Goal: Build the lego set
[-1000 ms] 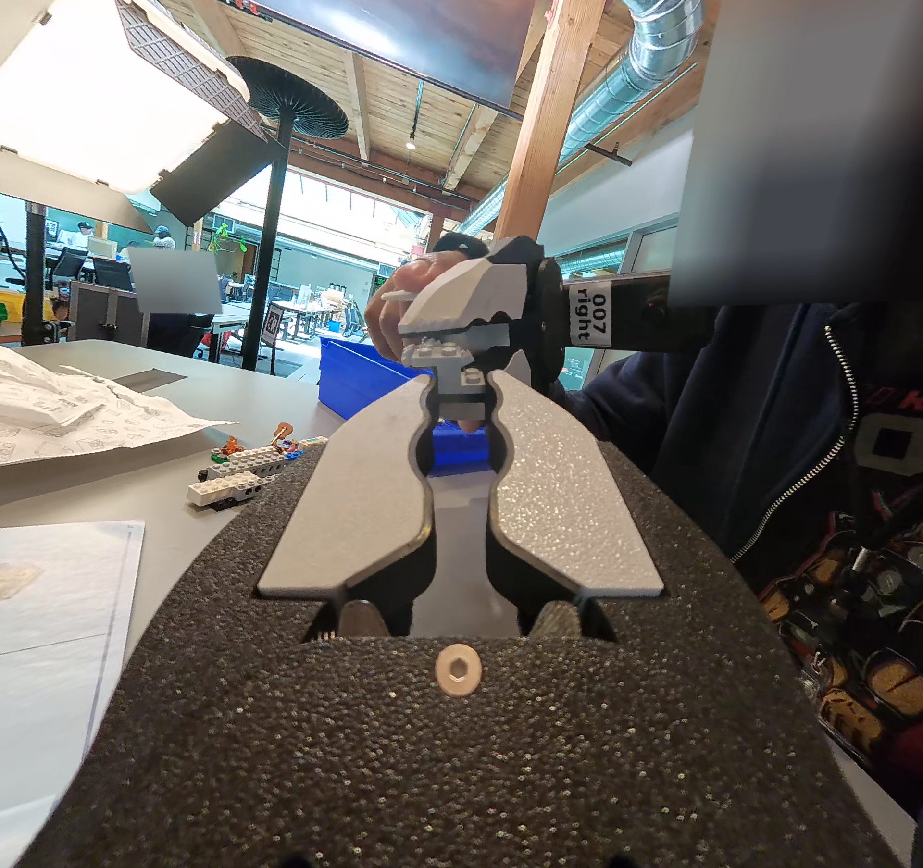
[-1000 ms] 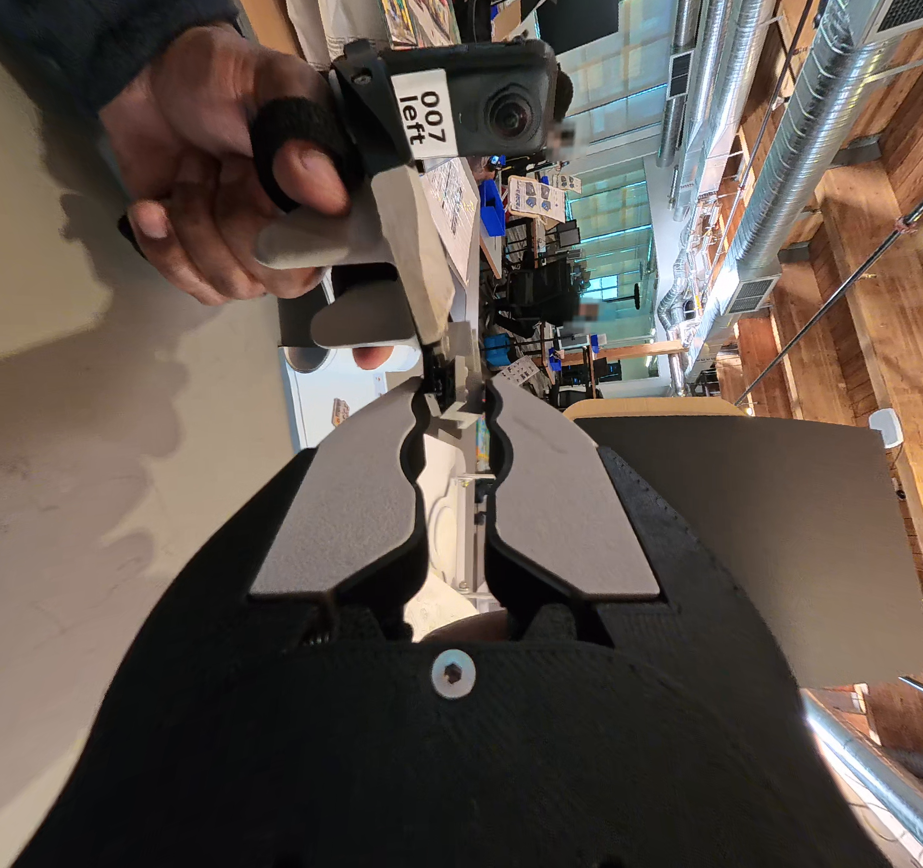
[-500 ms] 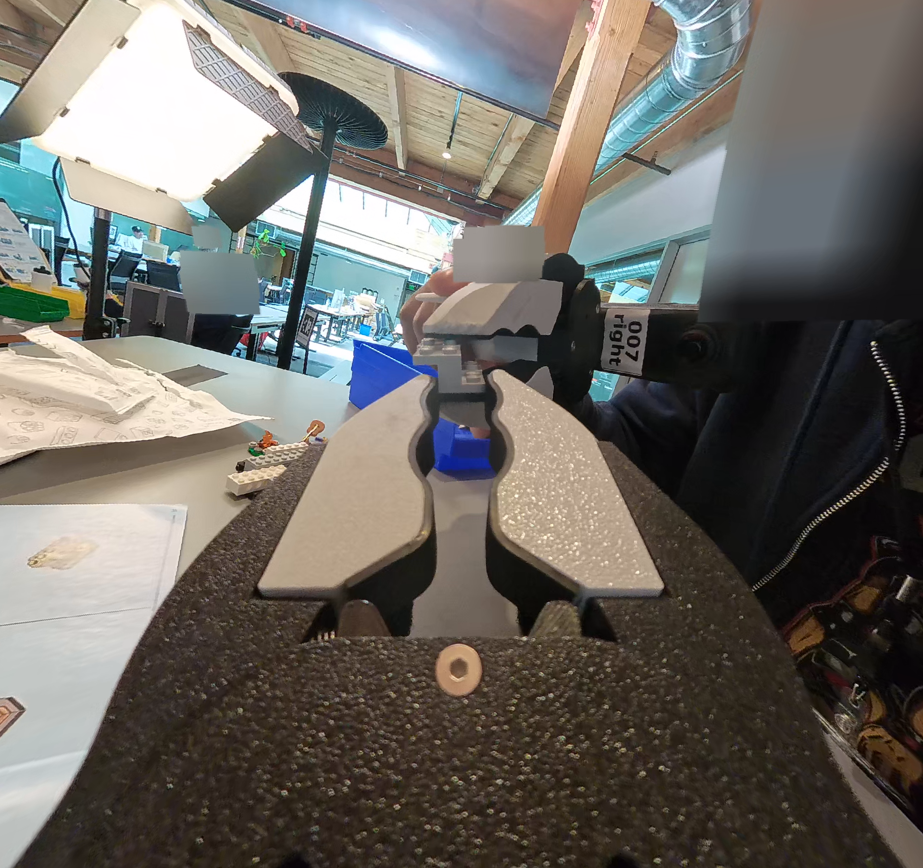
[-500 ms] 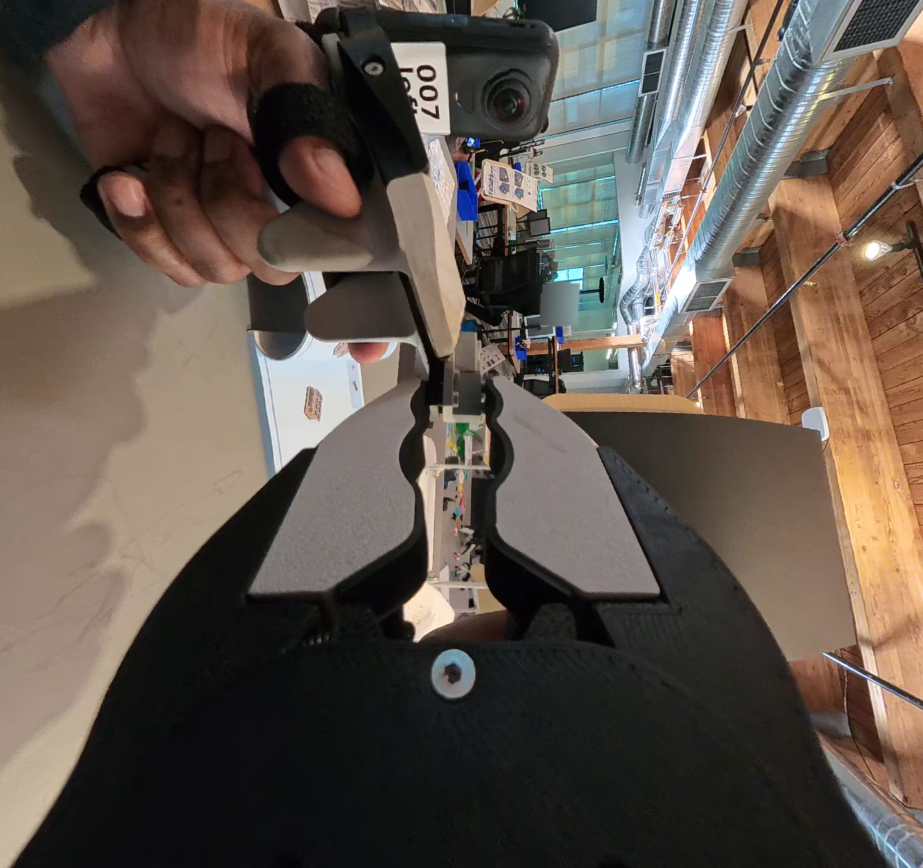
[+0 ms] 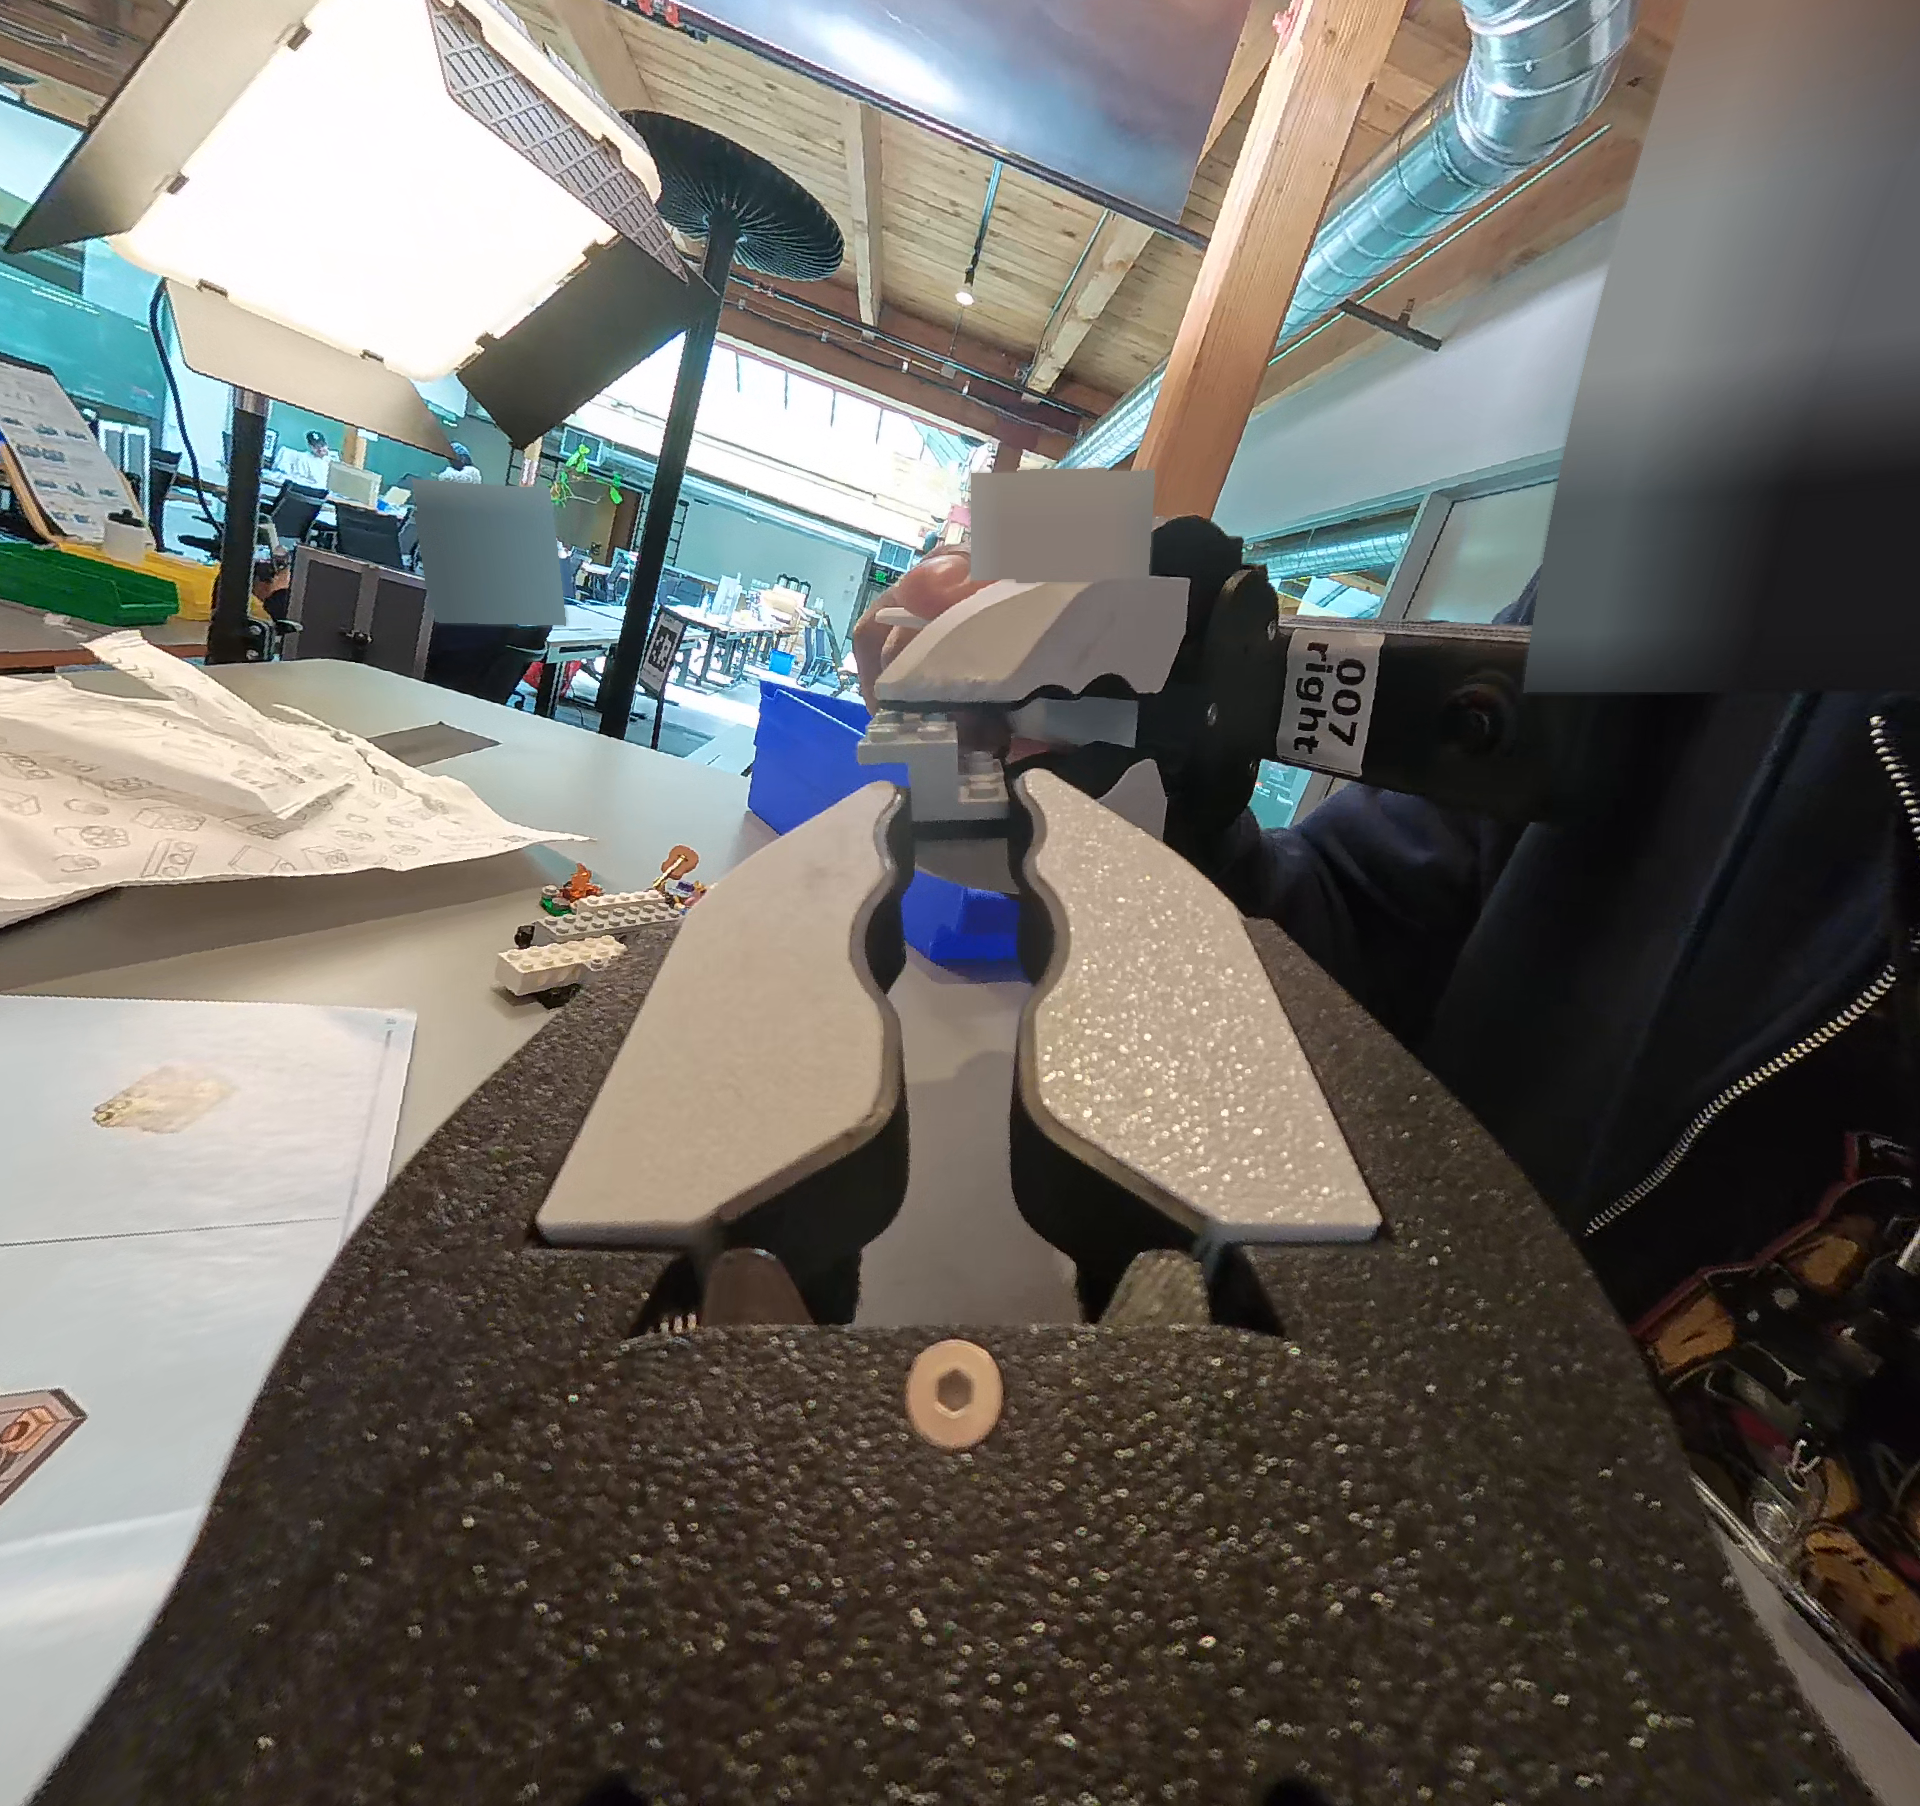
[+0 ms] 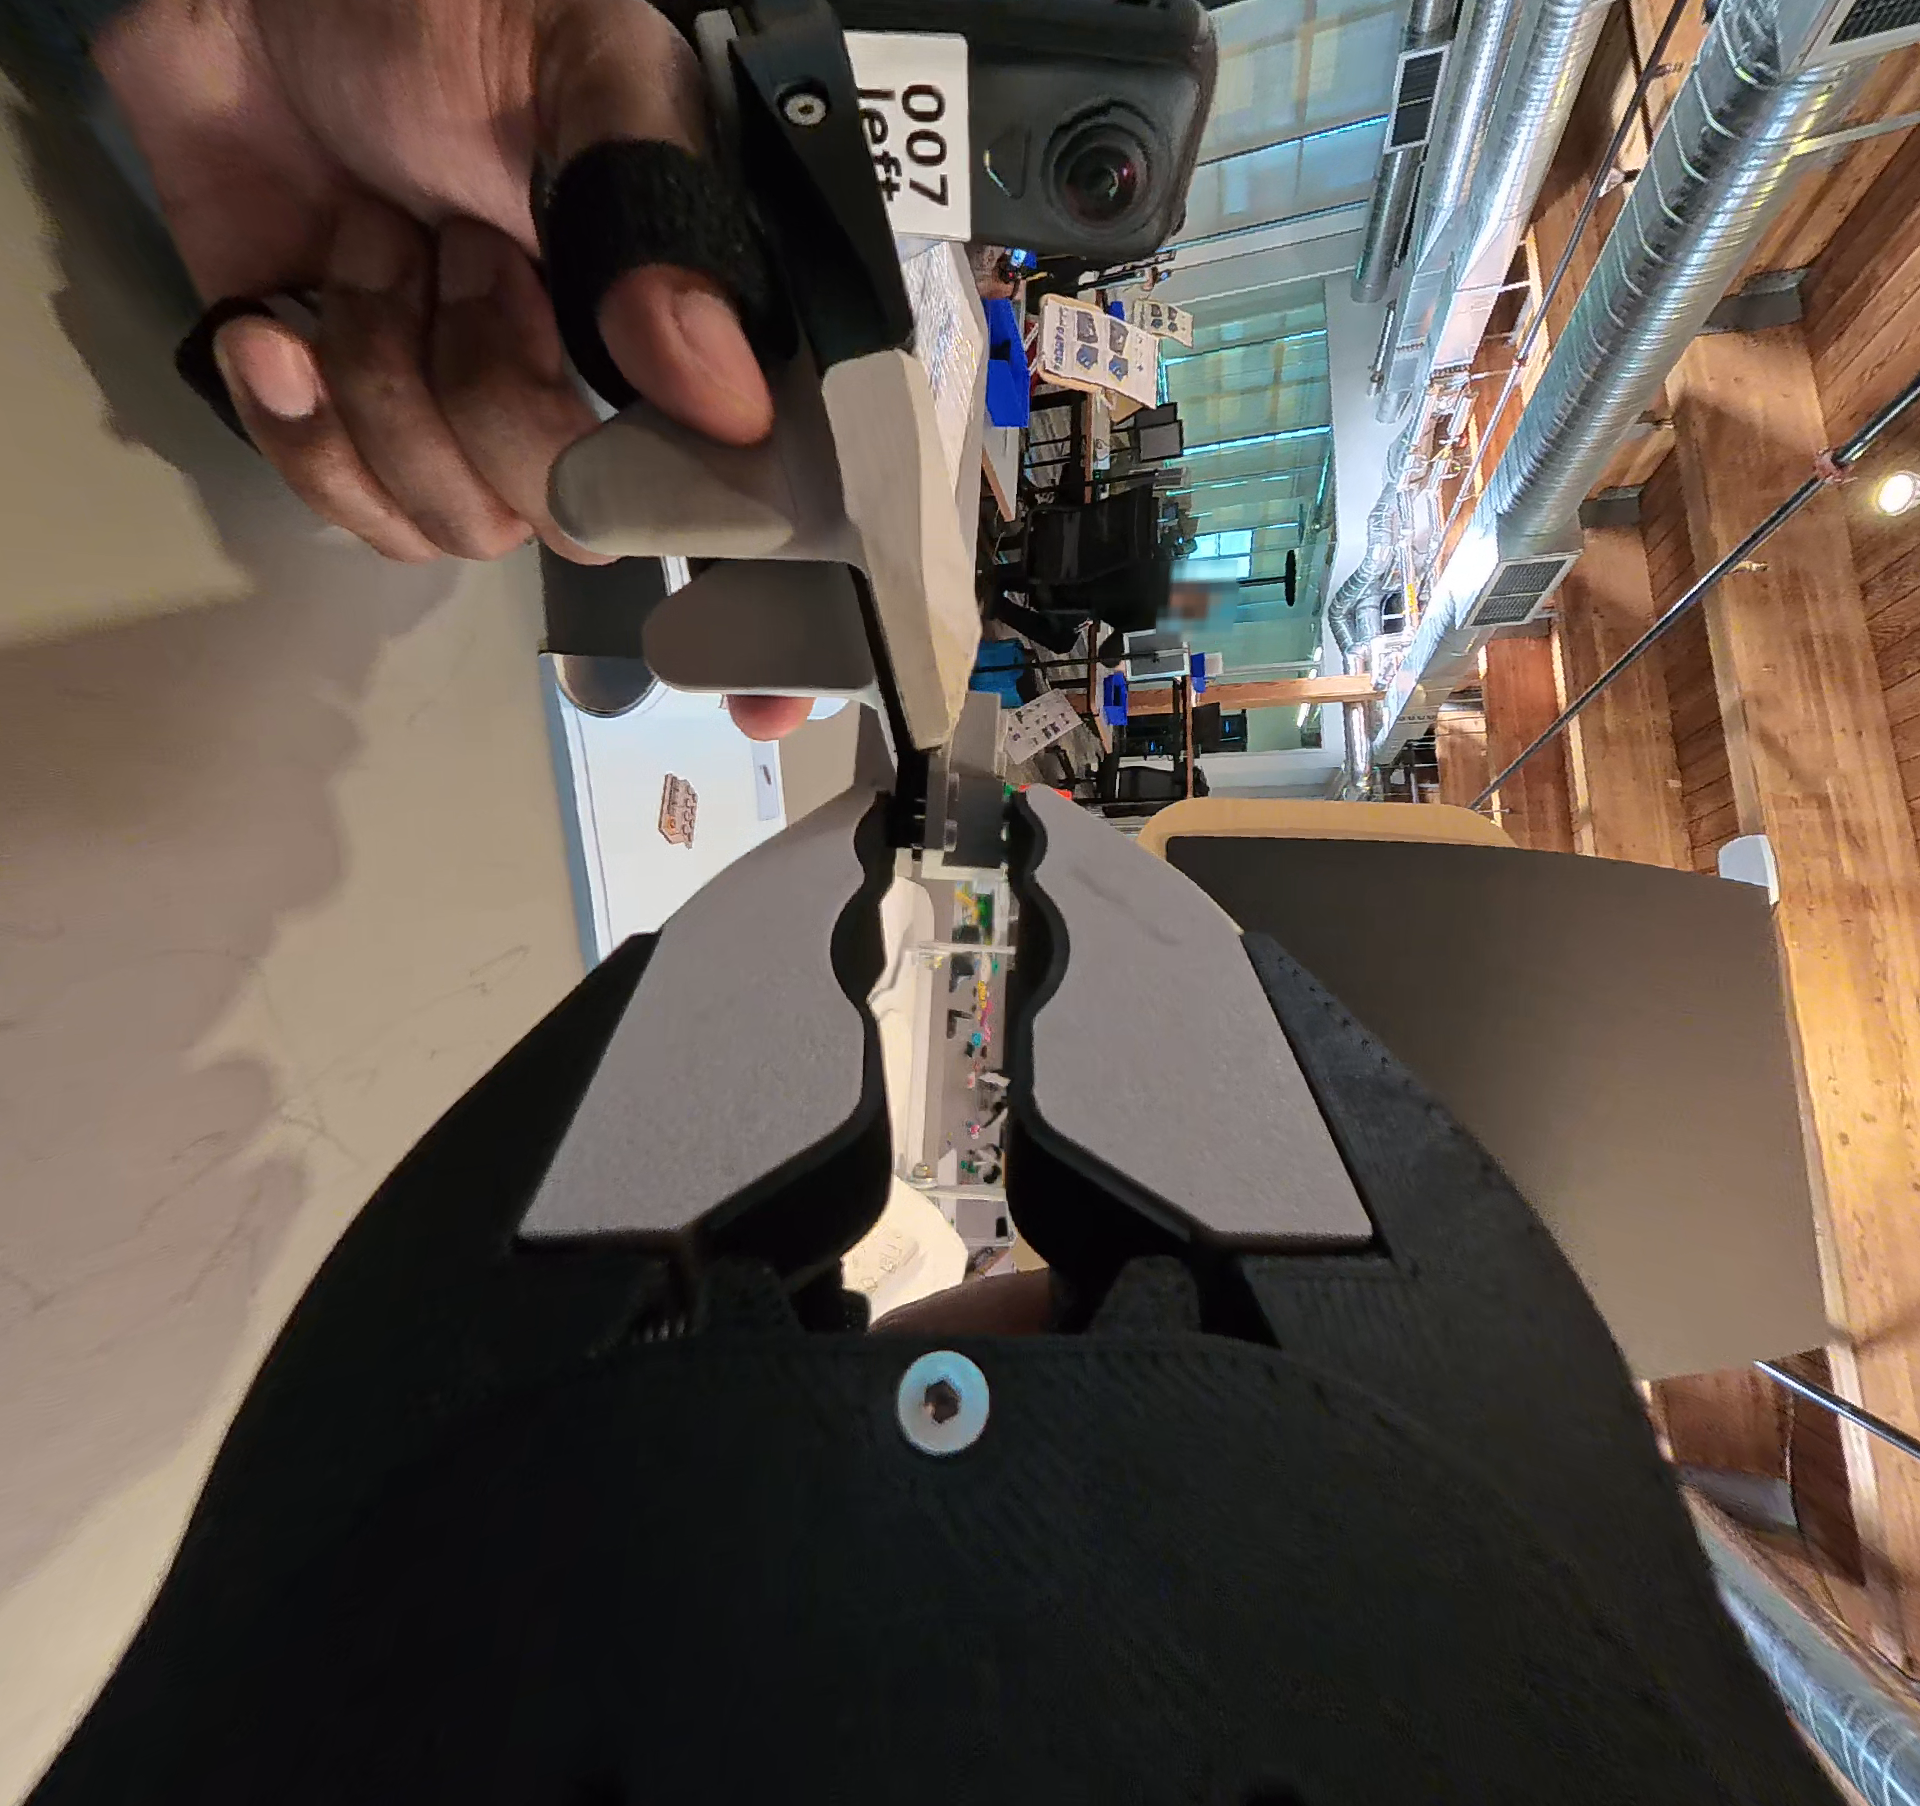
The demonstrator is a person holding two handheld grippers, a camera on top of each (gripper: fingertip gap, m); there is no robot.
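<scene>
Grey brick assembly (image 5: 954,767) is clamped between the left gripper (image 5: 961,800) and the right gripper (image 6: 948,811), above the worktop (image 5: 582,790).

A blue bin (image 5: 805,759) sits beside crumpled paper (image 5: 208,800).

- Left gripper (image 5: 958,800): two broad grey fingers with wavy black-lined inner edges, on a black pebbled body with one silver hex screw (image 5: 953,1391).
- Right gripper (image 6: 948,806): same build, with a screw (image 6: 941,1414) of its own.
- Each carries a white label (image 6: 914,146); the left has a black camera (image 6: 1091,167).
- Black finger straps (image 6: 634,239).
- Navy zip hoodie (image 5: 1662,977) over a dark printed shirt (image 5: 1808,1393).
</scene>
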